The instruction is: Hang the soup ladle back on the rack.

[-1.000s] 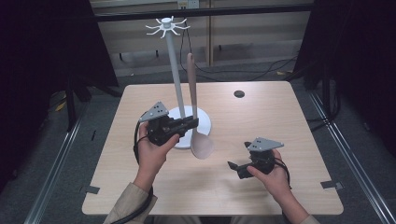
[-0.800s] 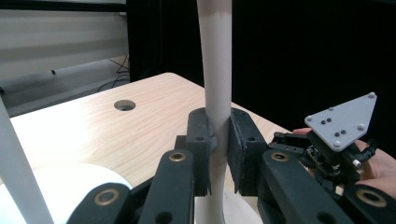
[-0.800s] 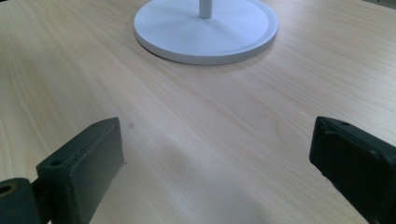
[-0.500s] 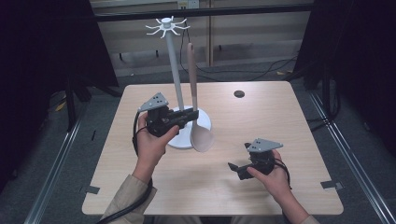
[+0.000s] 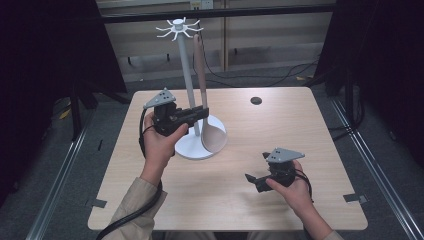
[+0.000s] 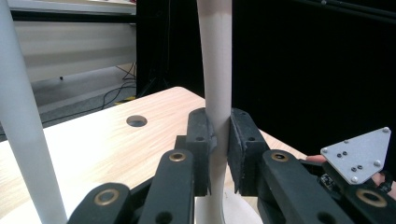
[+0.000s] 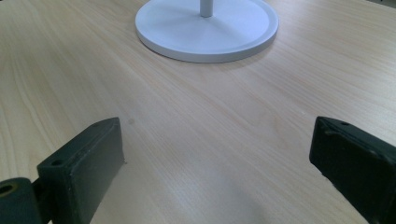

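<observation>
Your left gripper [image 5: 200,113] pinches the spoon [image 5: 204,90] upright beside the stand [image 5: 186,75], unhooked yet; your right gripper [image 5: 256,181] rests spread wide.

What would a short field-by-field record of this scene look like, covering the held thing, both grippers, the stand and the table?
held thing: beige spoon, upright, bowl down
left gripper: shut on the spoon's handle, beside the stand's pole
right gripper: open, nothing between its jaws, low over the table
stand: white, round base, hooks at the top
spoon on a hook: not yet
table: light wood, a small round hole near the far edge
</observation>
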Motion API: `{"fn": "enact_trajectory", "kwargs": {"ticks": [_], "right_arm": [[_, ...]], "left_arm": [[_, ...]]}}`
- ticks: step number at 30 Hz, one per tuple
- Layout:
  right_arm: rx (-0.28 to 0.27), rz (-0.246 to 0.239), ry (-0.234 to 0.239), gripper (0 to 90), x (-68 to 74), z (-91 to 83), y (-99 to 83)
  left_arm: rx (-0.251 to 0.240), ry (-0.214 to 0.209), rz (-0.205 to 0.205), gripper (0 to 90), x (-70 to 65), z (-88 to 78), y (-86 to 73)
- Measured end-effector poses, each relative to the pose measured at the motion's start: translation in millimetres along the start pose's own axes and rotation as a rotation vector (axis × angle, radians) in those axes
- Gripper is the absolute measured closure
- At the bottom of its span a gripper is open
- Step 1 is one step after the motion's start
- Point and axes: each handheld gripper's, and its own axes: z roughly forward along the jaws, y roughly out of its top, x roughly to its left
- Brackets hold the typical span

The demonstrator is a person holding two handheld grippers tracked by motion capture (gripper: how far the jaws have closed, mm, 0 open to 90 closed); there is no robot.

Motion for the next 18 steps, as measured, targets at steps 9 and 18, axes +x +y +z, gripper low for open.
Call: {"fn": "enact_trajectory", "kwargs": {"ticks": [9,18], "right_arm": [[-0.003,0.0,-0.001,2.6,-0.2,-1.2,0.5],[-0.003,0.0,0.002,2.6,-0.2,-1.0,0.5]], "left_arm": [[-0.012,-0.006,-0.013,79.9,3.4,1.7,0.7],[-0.021,-0.005,-0.034,79.9,9.4,1.5,-0.2]]}}
